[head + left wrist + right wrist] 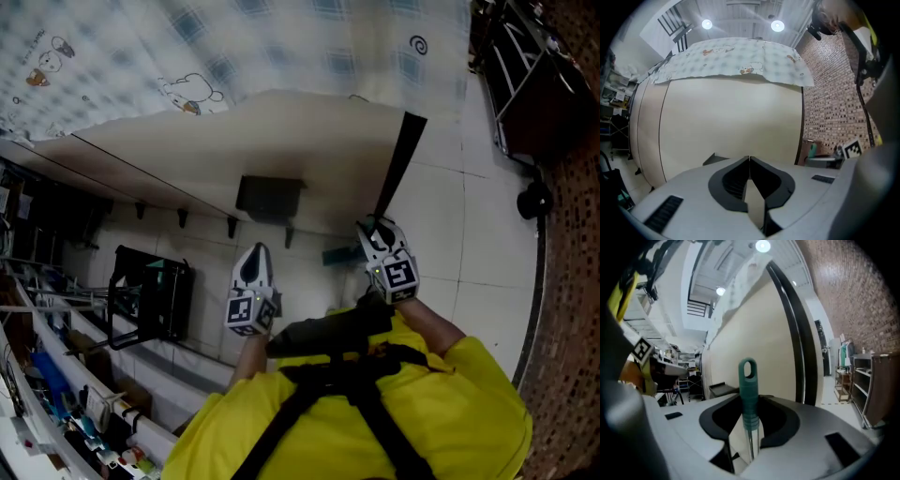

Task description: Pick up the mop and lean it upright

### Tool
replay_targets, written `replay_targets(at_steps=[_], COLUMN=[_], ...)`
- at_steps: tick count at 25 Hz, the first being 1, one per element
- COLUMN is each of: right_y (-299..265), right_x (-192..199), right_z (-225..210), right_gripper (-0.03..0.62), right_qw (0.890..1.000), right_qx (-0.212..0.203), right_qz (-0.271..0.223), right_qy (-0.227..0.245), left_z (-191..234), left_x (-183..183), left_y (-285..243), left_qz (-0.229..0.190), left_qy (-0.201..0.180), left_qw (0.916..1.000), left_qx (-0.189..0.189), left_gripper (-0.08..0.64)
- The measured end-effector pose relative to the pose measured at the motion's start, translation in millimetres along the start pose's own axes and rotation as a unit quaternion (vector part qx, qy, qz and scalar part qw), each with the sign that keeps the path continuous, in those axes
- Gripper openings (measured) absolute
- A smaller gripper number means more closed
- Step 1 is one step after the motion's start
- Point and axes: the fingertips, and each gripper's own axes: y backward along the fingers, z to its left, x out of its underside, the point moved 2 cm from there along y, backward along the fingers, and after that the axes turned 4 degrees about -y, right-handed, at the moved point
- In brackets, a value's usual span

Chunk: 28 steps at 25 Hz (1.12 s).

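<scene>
The mop's handle (749, 394), a metal shaft with a teal ribbed end and a hanging loop, stands upright between the jaws of my right gripper (749, 427), which is shut on it. In the head view the right gripper (375, 234) is held in front of the person's chest, with the teal end (337, 255) showing just to its left. The mop head is hidden. My left gripper (255, 258) hangs beside it on the left. Its jaws (749, 161) meet at the tips with nothing between them.
A big beige rounded counter (281, 141) covered by a cartoon-print cloth (234, 47) stands straight ahead, with a black strip (398, 164) down its edge. A black cart (150, 300) is at the left, a dark rack (525, 84) and brick wall (572, 281) at the right.
</scene>
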Motion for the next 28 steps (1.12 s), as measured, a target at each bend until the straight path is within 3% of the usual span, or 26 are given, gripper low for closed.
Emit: replay_targets(at_steps=[6, 11, 15, 21, 28], right_y=[40.8, 58.8, 68.6, 76.8, 60.4], right_x=[-126.5, -187.0, -196.4, -193.1, -175.1], right_z=[30.0, 51.2, 63.8, 73.7, 63.6], right_gripper=[0.12, 0.12, 0.118, 0.118, 0.12], right_qw=[0.993, 0.983, 0.979, 0.98, 0.989], right_qx=[-0.065, -0.107, -0.116, -0.115, -0.061], right_qz=[-0.094, -0.147, -0.167, -0.162, -0.138], right_qy=[0.006, 0.007, 0.013, 0.018, 0.003], left_z=[9.3, 3.2, -6.7, -5.5, -13.7], left_x=[-41.6, -79.4, -104.0, -93.1, -77.8], left_y=[6.3, 12.1, 24.1, 37.8, 44.1], left_qz=[-0.036, -0.072, -0.107, -0.111, -0.096], left_qy=[-0.024, -0.032, -0.042, -0.02, -0.018], left_qw=[0.999, 0.9969, 0.9933, 0.9936, 0.995], left_qx=[-0.002, 0.01, 0.015, 0.008, 0.02], left_gripper=[0.008, 0.008, 0.008, 0.005, 0.005])
